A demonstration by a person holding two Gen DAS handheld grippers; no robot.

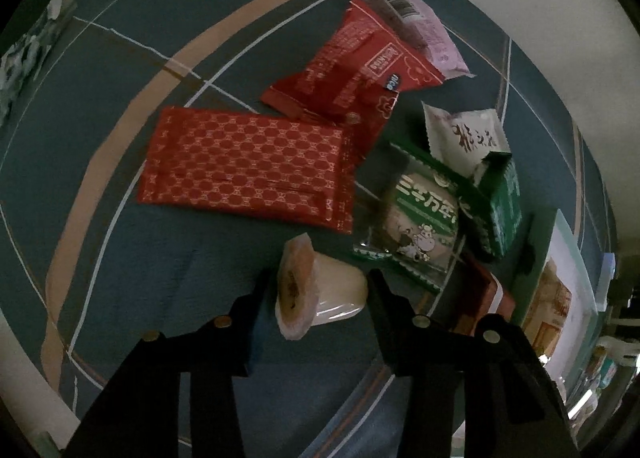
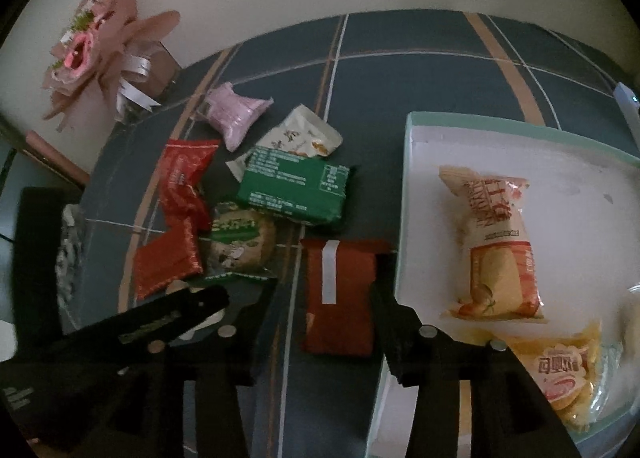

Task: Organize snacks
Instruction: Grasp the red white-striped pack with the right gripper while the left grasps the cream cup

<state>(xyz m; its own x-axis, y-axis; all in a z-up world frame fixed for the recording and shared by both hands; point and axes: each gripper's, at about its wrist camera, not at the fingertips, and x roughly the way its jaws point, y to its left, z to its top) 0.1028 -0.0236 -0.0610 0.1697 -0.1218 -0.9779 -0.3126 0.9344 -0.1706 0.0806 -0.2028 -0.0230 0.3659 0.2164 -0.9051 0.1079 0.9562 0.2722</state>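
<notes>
Left wrist: left gripper (image 1: 320, 298) clamps pale cake pack (image 1: 320, 290). Right gripper (image 2: 332, 298) open astride dark-red packet (image 2: 344, 290), beside tray (image 2: 404, 194).

Bare dark checked tablecloth (image 2: 420, 70) open beyond the snacks; crowded on the left by heaped red, green and pink foil packets (image 2: 292, 194); walled on the right by the pale-green-rimmed white tray (image 2: 404, 194).

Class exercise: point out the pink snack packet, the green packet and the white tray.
pink snack packet (image 2: 236, 116), right wrist view, middle of wrapper.
green packet (image 2: 294, 192), right wrist view, printed back.
white tray (image 2: 404, 194), right wrist view, left rim.
</notes>
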